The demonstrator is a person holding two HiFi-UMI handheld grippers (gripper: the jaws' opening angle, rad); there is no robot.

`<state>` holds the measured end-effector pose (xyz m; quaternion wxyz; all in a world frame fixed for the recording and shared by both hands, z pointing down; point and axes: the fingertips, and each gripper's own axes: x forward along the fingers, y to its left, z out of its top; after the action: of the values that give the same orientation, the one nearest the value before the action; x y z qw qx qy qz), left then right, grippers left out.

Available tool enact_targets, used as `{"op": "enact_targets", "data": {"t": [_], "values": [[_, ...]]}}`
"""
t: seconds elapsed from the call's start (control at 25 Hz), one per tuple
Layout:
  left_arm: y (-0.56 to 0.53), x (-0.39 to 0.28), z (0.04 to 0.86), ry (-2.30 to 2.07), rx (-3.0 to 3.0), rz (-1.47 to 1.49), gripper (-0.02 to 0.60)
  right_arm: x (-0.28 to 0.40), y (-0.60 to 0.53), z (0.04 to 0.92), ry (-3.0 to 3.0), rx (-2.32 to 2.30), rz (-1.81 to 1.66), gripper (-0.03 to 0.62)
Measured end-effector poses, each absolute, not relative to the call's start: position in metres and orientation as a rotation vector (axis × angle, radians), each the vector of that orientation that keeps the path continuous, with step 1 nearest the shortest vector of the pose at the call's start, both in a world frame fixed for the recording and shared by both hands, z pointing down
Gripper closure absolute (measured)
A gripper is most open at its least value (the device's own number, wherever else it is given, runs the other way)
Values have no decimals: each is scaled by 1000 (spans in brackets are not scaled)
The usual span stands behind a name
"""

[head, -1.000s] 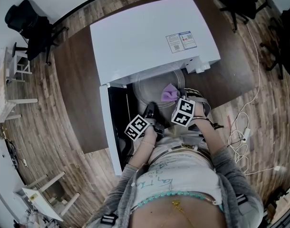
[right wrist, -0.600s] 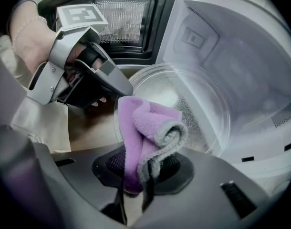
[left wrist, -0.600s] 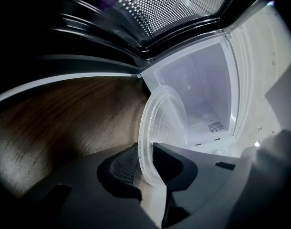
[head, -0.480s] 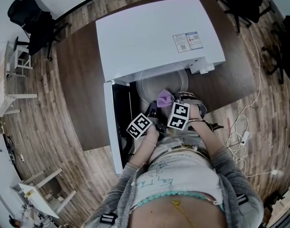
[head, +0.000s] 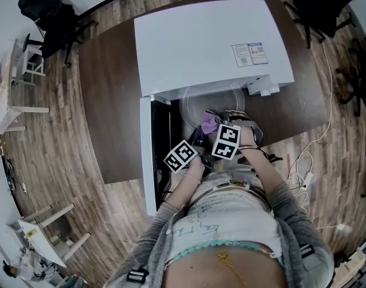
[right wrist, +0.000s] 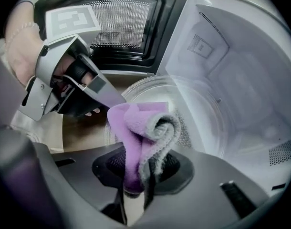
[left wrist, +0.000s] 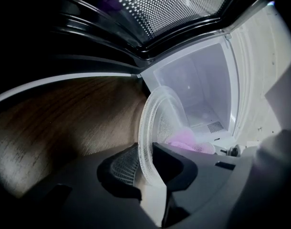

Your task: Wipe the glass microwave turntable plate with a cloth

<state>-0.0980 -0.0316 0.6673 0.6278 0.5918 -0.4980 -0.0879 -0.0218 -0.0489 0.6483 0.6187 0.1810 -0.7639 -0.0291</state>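
The right gripper (right wrist: pixel 136 178), its fingers clamped shut on the folded purple cloth (right wrist: pixel 140 125), has slid a little way across the glass turntable plate (right wrist: pixel 202 116) toward the left gripper (left wrist: pixel 146 171) — a wiping stroke seems under way. The left one's fingers stay half-closed on the plate's rim, steadying it at the mouth of the open microwave (head: pixel 213 41) on the worktop (head: pixel 108 101).

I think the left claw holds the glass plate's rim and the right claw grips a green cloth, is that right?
The cloth in the right claw is purple, not green, as the right gripper view shows; the rest holds.
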Motion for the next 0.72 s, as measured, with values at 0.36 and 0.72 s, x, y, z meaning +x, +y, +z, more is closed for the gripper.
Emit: {"op": "enact_targets", "data": {"t": [0.36, 0.72], "values": [[-31, -98, 666, -1141, 1355, -204, 489, -40, -70, 640, -1716, 379, -220, 481], [-32, -98, 666, -1139, 1356, -206, 489, -68, -89, 632, -1705, 320, -363, 482]]}}
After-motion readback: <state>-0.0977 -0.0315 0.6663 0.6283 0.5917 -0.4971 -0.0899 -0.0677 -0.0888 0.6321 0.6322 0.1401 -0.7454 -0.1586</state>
